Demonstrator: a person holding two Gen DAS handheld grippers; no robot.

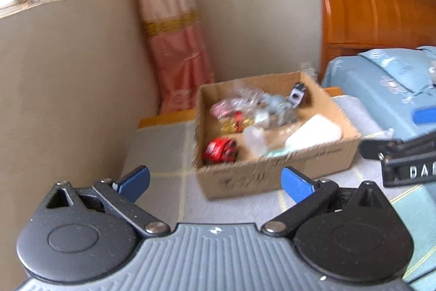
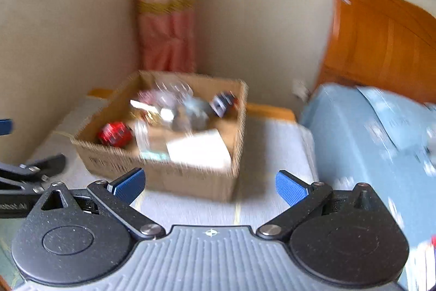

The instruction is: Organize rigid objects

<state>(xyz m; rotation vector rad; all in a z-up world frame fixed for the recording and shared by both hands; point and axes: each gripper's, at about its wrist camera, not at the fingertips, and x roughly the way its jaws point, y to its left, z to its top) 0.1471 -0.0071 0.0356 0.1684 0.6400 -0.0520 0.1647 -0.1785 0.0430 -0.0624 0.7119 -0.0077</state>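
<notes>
A cardboard box (image 1: pixel 272 176) (image 2: pixel 163 173) stands on the grey mat ahead of both grippers. Inside it lie a red toy car (image 1: pixel 220 150) (image 2: pixel 115 134), a grey toy figure (image 1: pixel 280 104) (image 2: pixel 193 116), a small dark cube (image 1: pixel 298 94) (image 2: pixel 222 102), clear plastic wrappers (image 1: pixel 245 97) and a white flat packet (image 1: pixel 313 132) (image 2: pixel 199 149). My left gripper (image 1: pixel 215 183) is open, short of the box's near wall, with nothing between its blue pads. My right gripper (image 2: pixel 209 186) is open and empty too, just in front of the box. Both views are blurred.
A bed with a light blue cover (image 1: pixel 381 78) (image 2: pixel 368 132) and an orange wooden headboard (image 1: pixel 376 7) (image 2: pixel 381 45) fills the right. A pink curtain (image 1: pixel 177 51) (image 2: pixel 166 37) hangs in the corner behind the box. Beige walls close the left and back.
</notes>
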